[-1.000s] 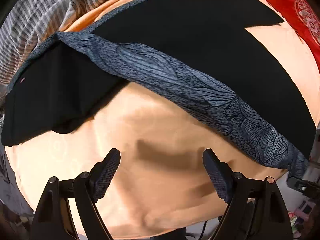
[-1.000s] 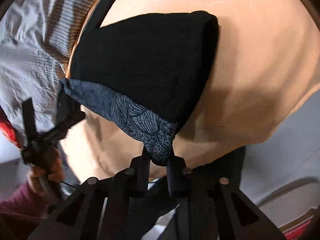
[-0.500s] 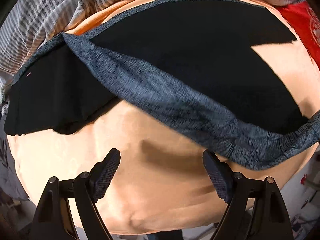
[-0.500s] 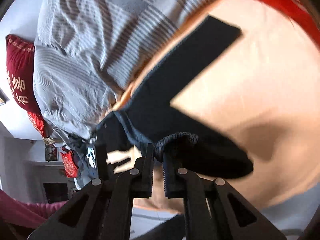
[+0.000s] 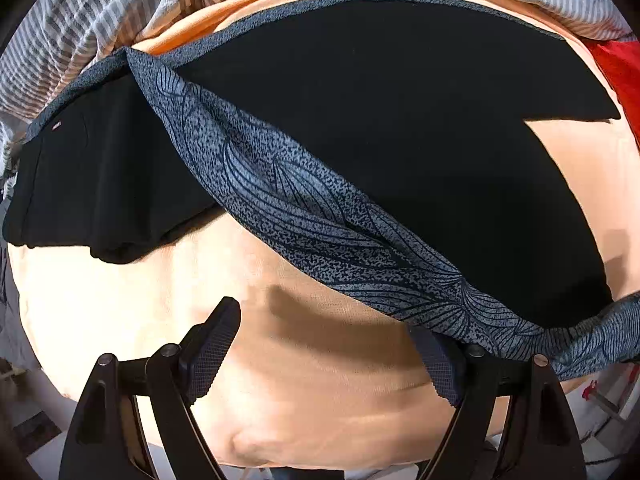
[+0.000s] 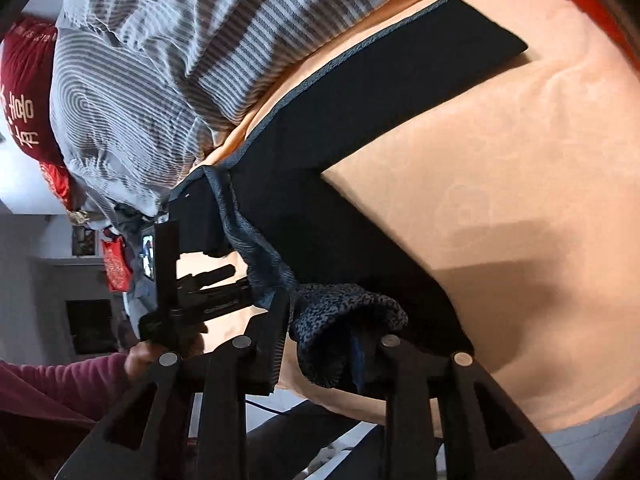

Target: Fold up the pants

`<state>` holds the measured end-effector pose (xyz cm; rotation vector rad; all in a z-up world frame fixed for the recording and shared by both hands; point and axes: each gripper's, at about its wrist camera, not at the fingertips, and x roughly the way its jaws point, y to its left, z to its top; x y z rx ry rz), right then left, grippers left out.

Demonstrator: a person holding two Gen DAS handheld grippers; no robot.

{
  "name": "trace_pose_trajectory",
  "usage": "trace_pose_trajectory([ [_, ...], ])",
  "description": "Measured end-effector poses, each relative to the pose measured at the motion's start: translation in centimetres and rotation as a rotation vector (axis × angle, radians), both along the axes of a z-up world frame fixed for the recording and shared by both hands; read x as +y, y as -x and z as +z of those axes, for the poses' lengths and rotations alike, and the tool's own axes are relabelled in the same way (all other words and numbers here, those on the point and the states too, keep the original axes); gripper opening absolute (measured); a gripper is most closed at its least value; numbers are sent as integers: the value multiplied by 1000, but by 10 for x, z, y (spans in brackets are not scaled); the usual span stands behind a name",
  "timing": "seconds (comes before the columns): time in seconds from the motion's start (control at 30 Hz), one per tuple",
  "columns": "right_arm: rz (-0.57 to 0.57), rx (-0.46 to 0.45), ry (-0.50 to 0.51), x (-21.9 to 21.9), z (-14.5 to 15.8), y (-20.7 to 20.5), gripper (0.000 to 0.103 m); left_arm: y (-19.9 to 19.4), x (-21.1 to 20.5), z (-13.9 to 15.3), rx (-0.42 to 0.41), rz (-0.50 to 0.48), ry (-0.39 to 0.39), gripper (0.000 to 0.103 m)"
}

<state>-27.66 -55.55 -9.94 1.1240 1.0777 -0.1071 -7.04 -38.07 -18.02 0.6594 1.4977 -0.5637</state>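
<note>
left claw (image 5: 336, 344) released | right claw (image 6: 324, 336) grasping pants (image 5: 400, 120) waistband | striped bedding (image 6: 168, 60) behind

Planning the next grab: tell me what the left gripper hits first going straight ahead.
Probably the pants' patterned band, crossing just ahead of the open left gripper. Only bare orange sheet lies between them; if the gripper tilts down, the sheet comes first. Depth is unclear.
</note>
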Motion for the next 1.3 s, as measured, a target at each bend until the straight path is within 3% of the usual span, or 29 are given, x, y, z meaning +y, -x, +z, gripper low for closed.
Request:
trace_pose_trajectory([
  [0.07,0,-4,-36,1,-1,-3,4,-1,1,-1,8,22,-4,86],
  [0.27,-55,-156,-70,-31,35,-16,3,-26,-20,34,-3,104,96,86],
  [0.43,-155,-189,-18,-103,46,-32,3,-60,-61,77,-124,129,196,86],
  [0.53,-210,-193,4,-152,45,-48,3,-76,-73,93,-203,144,214,86],
  [0.63,-244,-134,42,-196,28,-67,3,-86,-79,86,-234,142,162,86],
  [0.7,-254,-88,46,-220,8,-82,3,-93,-78,64,-226,154,114,86],
  [0.87,-148,74,145,-239,-38,-120,7,-102,-81,16,-226,177,28,86],
  [0.93,-147,126,162,-244,-46,-124,21,-95,-85,7,-220,171,-2,86],
  [1.0,-184,170,175,-254,-47,-119,61,-92,-89,0,-231,152,-20,86],
  [1.07,-248,184,205,-265,-36,-104,67,-93,-91,1,-242,139,-27,86],
  [1.13,-291,196,263,-272,-20,-88,59,-92,-95,7,-240,131,-24,86],
  [1.17,-300,205,292,-272,-11,-82,33,-91,-99,12,-240,128,-11,86],
  [1.2,-284,199,303,-269,-5,-79,24,-90,-103,15,-242,123,5,86],
  [1.3,-143,199,371,-245,0,-93,17,-83,-122,18,-239,92,23,86],
])
